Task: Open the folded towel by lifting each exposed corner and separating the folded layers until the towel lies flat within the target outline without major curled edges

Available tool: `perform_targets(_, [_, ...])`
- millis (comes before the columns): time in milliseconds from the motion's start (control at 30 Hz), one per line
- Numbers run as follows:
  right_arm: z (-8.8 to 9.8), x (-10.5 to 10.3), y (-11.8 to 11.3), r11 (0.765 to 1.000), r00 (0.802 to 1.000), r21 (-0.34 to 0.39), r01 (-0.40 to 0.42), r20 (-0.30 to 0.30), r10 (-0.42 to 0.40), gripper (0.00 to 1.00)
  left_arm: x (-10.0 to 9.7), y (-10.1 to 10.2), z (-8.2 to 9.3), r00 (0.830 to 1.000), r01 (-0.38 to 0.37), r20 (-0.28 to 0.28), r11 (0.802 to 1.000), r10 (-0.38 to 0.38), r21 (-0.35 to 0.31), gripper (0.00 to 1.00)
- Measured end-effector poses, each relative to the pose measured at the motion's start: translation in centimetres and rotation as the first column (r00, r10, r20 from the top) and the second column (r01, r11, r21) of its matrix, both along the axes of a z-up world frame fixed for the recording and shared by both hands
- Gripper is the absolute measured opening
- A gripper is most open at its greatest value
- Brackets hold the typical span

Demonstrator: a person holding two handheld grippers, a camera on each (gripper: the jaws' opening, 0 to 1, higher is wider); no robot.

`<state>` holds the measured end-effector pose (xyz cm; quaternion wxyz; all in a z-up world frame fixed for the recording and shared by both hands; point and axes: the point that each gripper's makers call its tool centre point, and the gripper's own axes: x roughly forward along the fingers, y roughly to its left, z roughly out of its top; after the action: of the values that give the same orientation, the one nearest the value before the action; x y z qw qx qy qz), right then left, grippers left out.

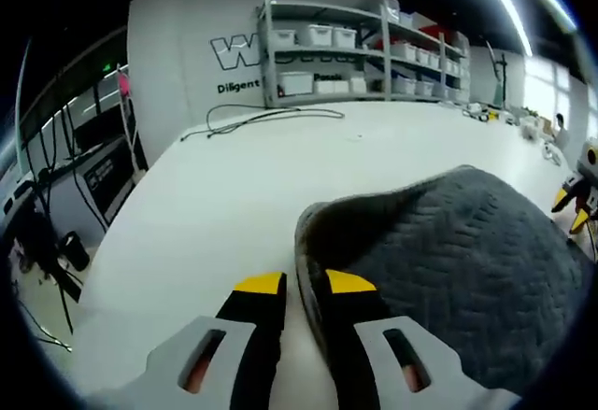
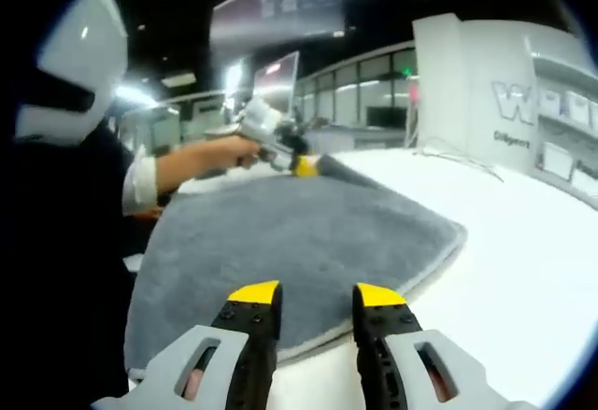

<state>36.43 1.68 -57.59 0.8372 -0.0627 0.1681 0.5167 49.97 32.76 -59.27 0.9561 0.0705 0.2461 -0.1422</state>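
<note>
My left tongs (image 1: 304, 284) pinch the grey towel's (image 2: 290, 242) raised edge, lifting it off the white tabletop (image 1: 234, 186); my right tongs (image 2: 318, 296) hover spread above the towel's near edge.

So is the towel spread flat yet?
Mostly spread: the towel lies open on the table, but the left gripper holds one corner raised.

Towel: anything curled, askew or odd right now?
Yes. The grey towel mostly lies flat on the white table, but its far corner is pinched in the left claw and pulled up off the surface. In the left gripper view that edge humps and curls over. The right claw hangs open over the near edge.
</note>
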Motion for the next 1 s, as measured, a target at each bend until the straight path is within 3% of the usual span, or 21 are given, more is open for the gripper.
perform_targets(133, [-0.3, 1.7, -0.1, 0.998, 0.999, -0.026, 0.052, 0.002, -0.052, 0.28, 0.0, 0.2, 0.1, 1.0, -0.002, 0.003, 1.0, 0.002, -0.021, 0.17])
perform_targets(267, [-0.1, 2.6, -0.1, 0.997, 0.998, -0.029, 0.07, 0.002, -0.07, 0.28, -0.4, 0.0, 1.1, 0.999, 0.01, 0.048, 1.0, -0.01, -0.003, 0.19])
perform_targets(400, [0.2, 3.5, -0.1, 0.997, 0.998, -0.033, 0.068, 0.018, -0.068, 0.28, -0.8, 0.6, 2.5, 0.996, -0.024, 0.083, 0.998, 0.028, -0.05, 0.22])
perform_targets(567, [0.9, 4.9, -0.8, 0.995, 0.996, -0.073, 0.074, 0.058, -0.07, 0.28, -2.1, 1.4, 3.9, 0.991, -0.074, 0.111, 0.997, 0.078, -0.038, 0.26])
perform_targets(633, [1.1, 5.9, -1.2, 0.993, 0.995, -0.081, 0.091, 0.056, -0.087, 0.28, -2.8, 0.8, 4.5, 0.989, -0.074, 0.119, 0.994, 0.084, -0.083, 0.27])
perform_targets(767, [1.6, 8.3, -2.2, 0.986, 0.987, -0.044, 0.162, 0.019, -0.161, 0.29, -4.1, -0.6, 4.0, 0.994, -0.047, 0.096, 0.993, 0.057, -0.105, 0.29])
perform_targets(900, [1.7, 9.7, -2.5, 0.983, 0.983, -0.032, 0.181, 0.008, -0.181, 0.29, -3.3, -1.1, 2.8, 0.998, -0.025, 0.055, 0.993, 0.031, -0.112, 0.31])
perform_targets(1000, [0.9, 10.8, -3.0, 0.98, 0.986, -0.116, 0.163, 0.054, -0.158, 0.29, -2.4, -1.8, 2.6, 0.998, -0.01, 0.058, 0.996, 0.015, -0.09, 0.32])
